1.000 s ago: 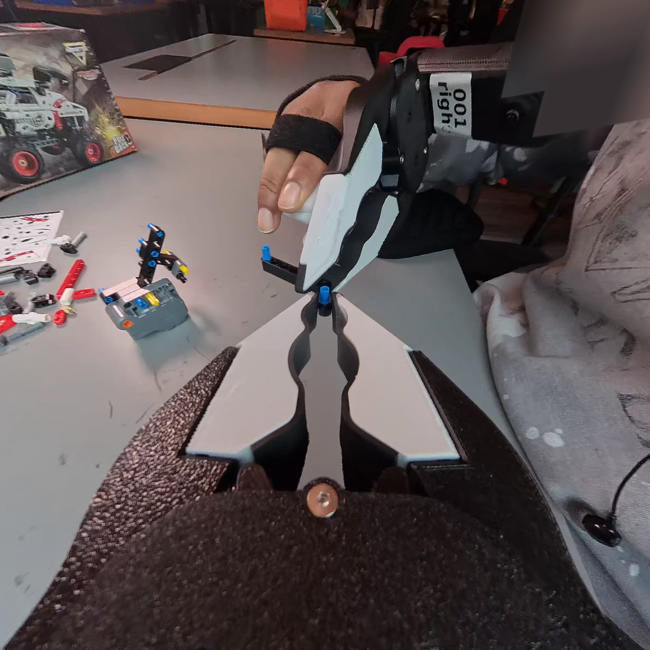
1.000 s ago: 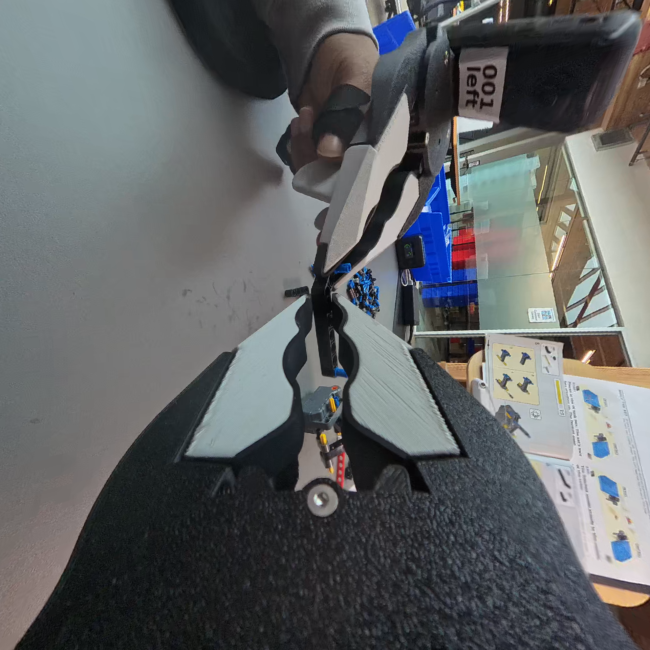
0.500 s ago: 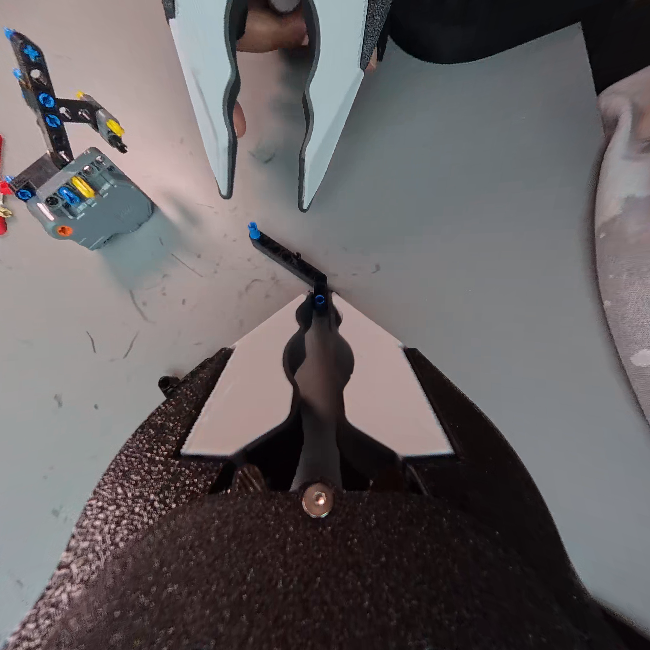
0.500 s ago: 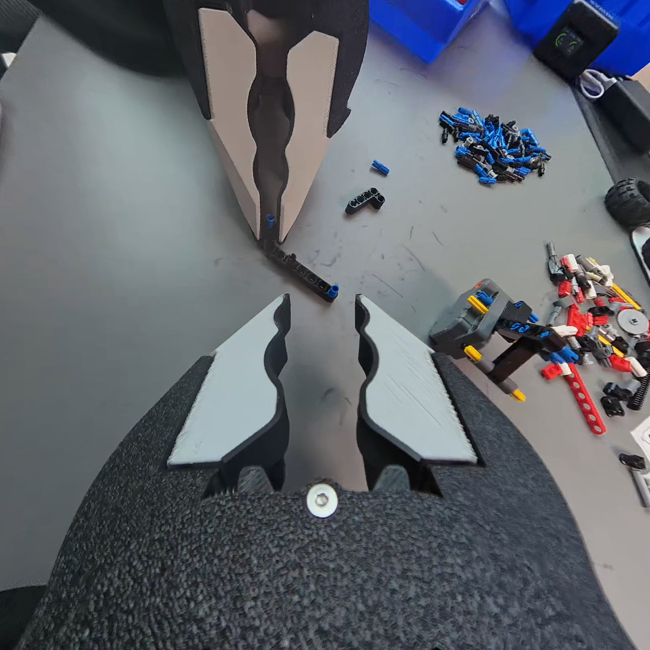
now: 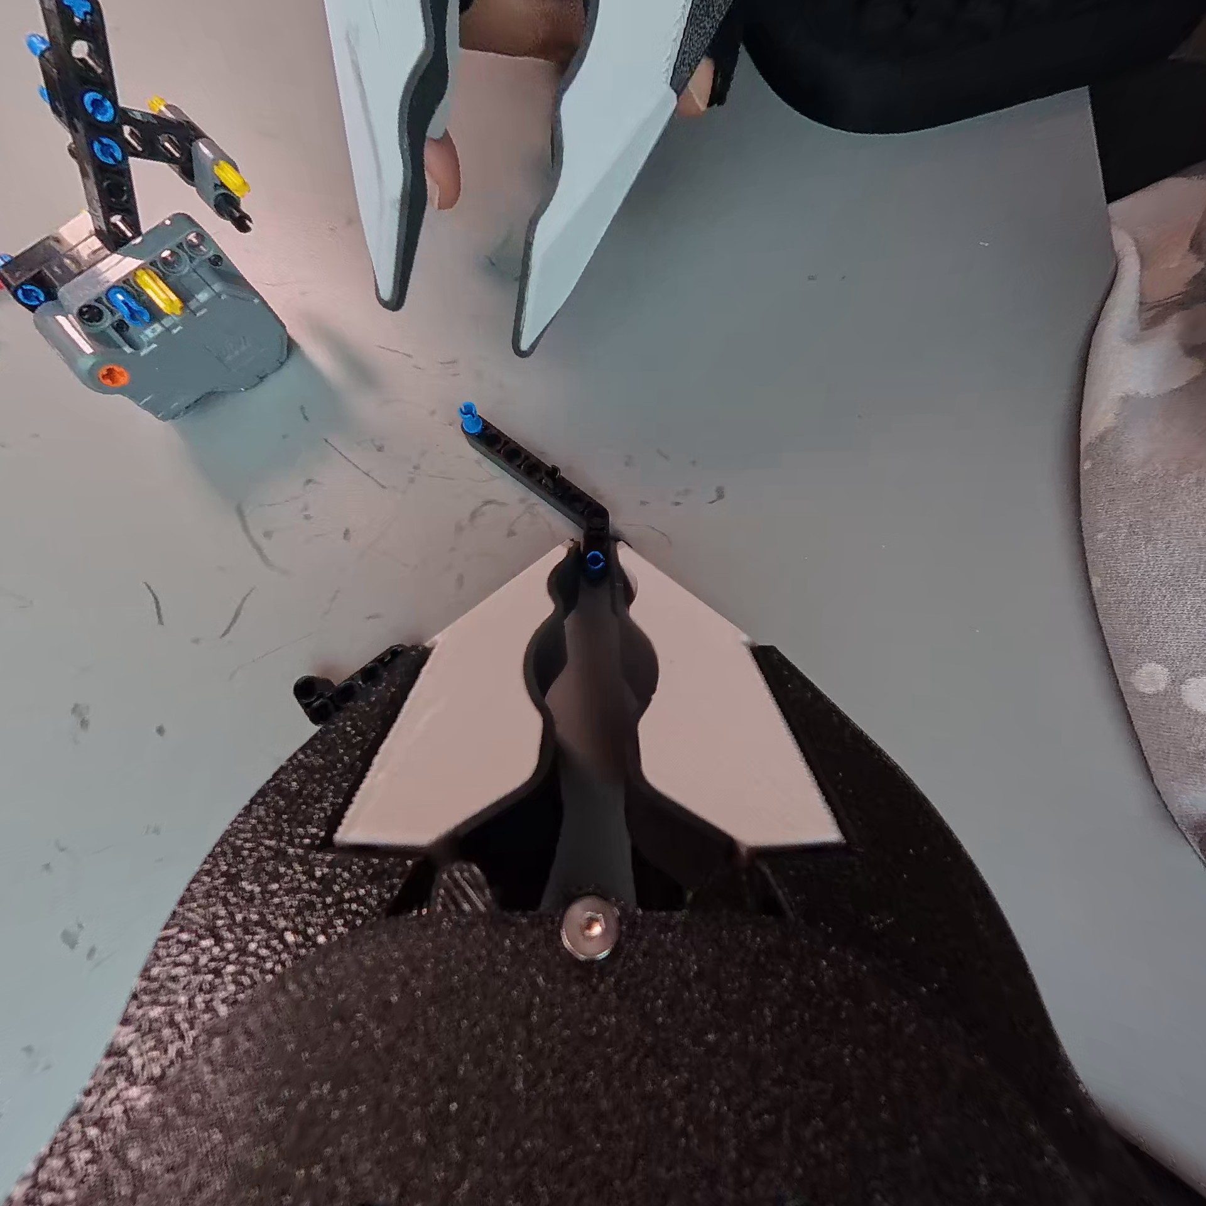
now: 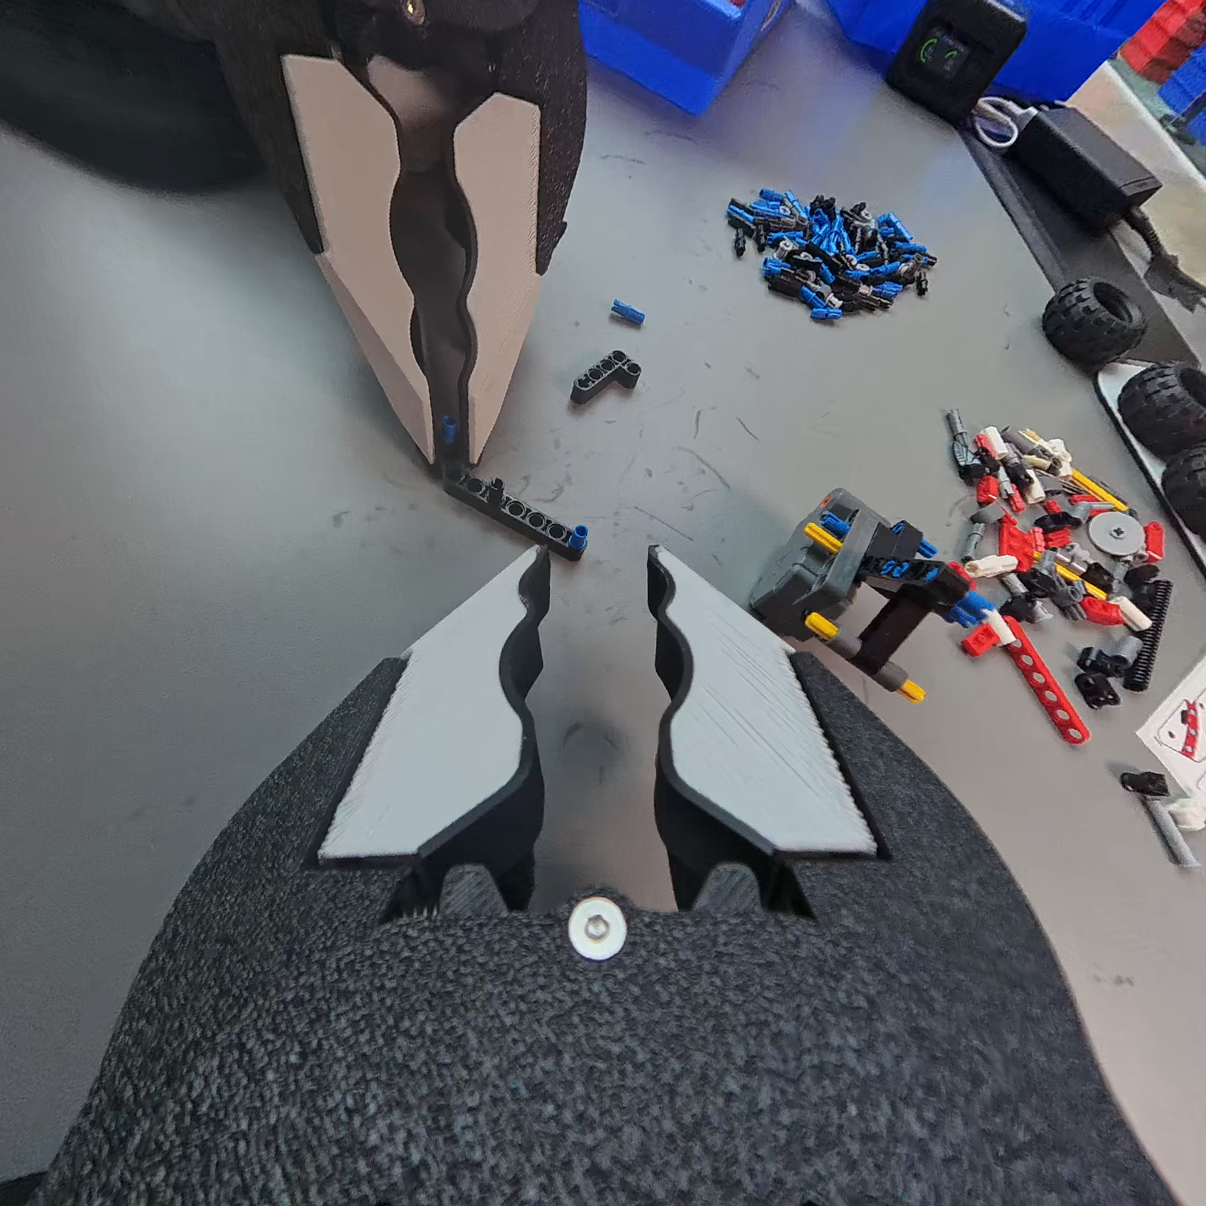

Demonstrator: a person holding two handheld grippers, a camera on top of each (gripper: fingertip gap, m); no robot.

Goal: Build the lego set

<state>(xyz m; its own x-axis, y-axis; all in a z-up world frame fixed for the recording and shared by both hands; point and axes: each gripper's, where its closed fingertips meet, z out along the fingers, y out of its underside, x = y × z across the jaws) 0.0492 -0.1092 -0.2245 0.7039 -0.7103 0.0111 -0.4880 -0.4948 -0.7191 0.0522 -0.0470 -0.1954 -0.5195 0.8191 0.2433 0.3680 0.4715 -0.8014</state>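
Observation:
My left gripper (image 5: 594, 551) is shut on the short end of a black angled beam (image 5: 532, 466), which lies low on the grey table (image 5: 848, 391). One blue pin (image 5: 594, 560) sits between my fingertips, and another (image 5: 467, 417) is at the beam's far end. My right gripper (image 6: 597, 555) is open and empty, with its tips just short of that far end (image 6: 577, 538). It also shows in the left wrist view (image 5: 457, 326). My left gripper (image 6: 450, 457) and the beam (image 6: 515, 512) show in the right wrist view. The grey motor assembly (image 5: 156, 313) stands to the side.
A pile of blue and black pins (image 6: 829, 251), a loose blue pin (image 6: 628, 312) and a small black L beam (image 6: 607, 375) lie beyond. Mixed parts (image 6: 1057, 522), a red beam (image 6: 1044, 679) and tyres (image 6: 1093, 320) are at the right. Blue bins (image 6: 679, 46) stand at the back.
The right gripper has let go of the beam and opened. Both grippers have tipped down towards the table, and the left one now holds the beam low on it.

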